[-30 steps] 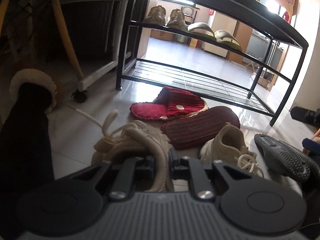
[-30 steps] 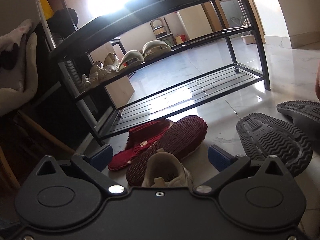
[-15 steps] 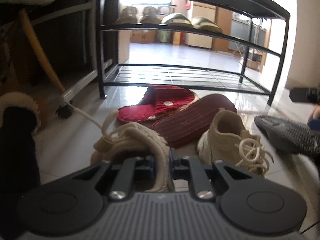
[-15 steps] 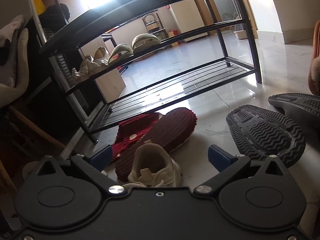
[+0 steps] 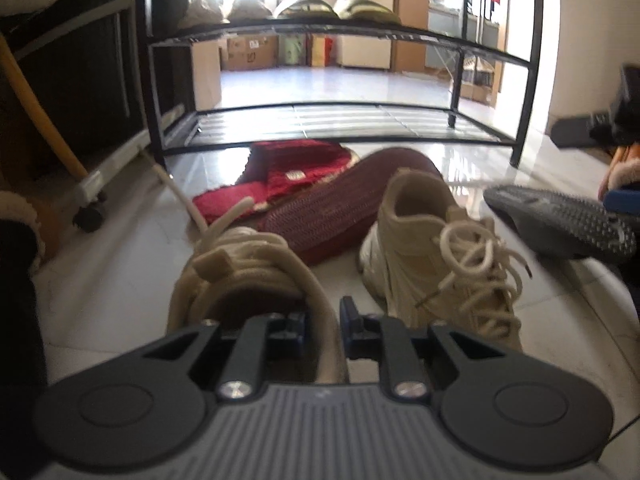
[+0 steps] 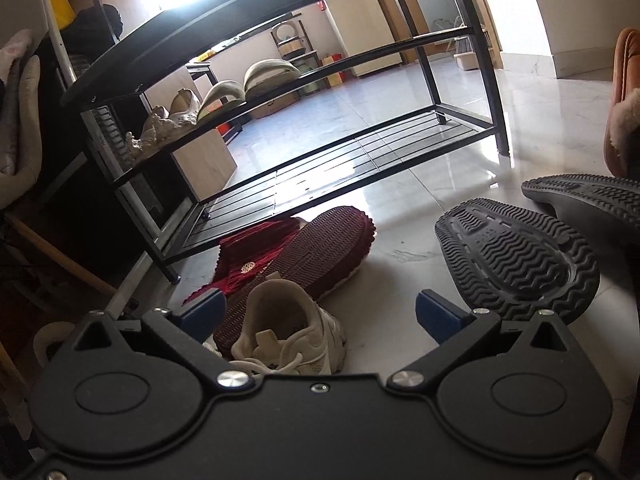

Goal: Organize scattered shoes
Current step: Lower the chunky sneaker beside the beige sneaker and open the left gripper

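My left gripper (image 5: 322, 322) is shut on the collar of a cream sneaker (image 5: 244, 272) and holds it low over the floor. Its mate, a second cream sneaker (image 5: 436, 252), stands on the tiles to the right and also shows in the right wrist view (image 6: 292, 332). My right gripper (image 6: 320, 312) is open and empty, its jaws wide on either side of that sneaker. Two red slippers (image 5: 320, 200) lie behind, one sole up (image 6: 304, 264). Black shoes lie sole up on the right (image 6: 516, 260).
A black metal shoe rack (image 6: 360, 152) stands ahead, with several shoes on its middle shelf (image 5: 304, 10) and a bare lower shelf (image 5: 340, 120). A wheeled white frame (image 5: 96, 184) and dark furniture stand at the left. A fur-lined brown boot (image 6: 624, 120) is at the far right.
The left gripper has swung down and right with its sneaker, so the rack now faces it squarely. The right gripper has moved closer over the second sneaker.
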A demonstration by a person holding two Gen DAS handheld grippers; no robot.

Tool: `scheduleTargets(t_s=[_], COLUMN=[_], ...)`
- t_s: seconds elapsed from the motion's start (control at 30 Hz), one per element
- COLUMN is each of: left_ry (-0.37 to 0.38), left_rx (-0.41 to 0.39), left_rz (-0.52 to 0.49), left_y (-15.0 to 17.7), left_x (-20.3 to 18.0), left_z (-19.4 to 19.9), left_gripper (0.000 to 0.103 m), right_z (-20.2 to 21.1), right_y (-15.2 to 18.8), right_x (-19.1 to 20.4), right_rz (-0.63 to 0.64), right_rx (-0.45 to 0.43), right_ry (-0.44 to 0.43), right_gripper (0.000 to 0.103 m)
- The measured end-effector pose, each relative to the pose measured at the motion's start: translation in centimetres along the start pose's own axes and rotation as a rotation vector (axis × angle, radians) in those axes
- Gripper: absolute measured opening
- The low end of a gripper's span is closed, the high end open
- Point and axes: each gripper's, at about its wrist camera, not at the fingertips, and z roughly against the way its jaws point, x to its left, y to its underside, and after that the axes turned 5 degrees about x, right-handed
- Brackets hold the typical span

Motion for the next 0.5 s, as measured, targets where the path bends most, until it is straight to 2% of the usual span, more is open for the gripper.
scheduleTargets(t_s=[0.23,0.27,0.3,0.4,0.5], left_ry=[0.021,0.027,0.029,0.063,0.086], left_rx=[0.022,0.029,0.044,0.077,0.06], left_rz=[0.007,0.012,0.011,0.012,0.029], left_y=[0.7,0.8,0.8,0.9,0.8], left_x=[0.0,0.1,0.1,0.0,0.0], left_z=[-0.5,-0.6,-0.6,0.0,1.8], left_gripper=[0.019,0.026,0.045,0.088,0.092], right_z=[-0.6,-0.8,-0.9,-1.3,-1.6], right_y=[-0.5,-0.6,-0.8,-1.1,-1.4], right_x=[0.0,0.0,0.0,0.0,0.1], right_rz=[-0.001,-0.001,0.0,0.002,0.003], right_rx=[0.043,0.052,0.061,0.089,0.116], right_ry=[-0.024,-0.03,-0.036,-0.052,-0.069], right_gripper=[0.103,0.103,0.103,0.103,0.103])
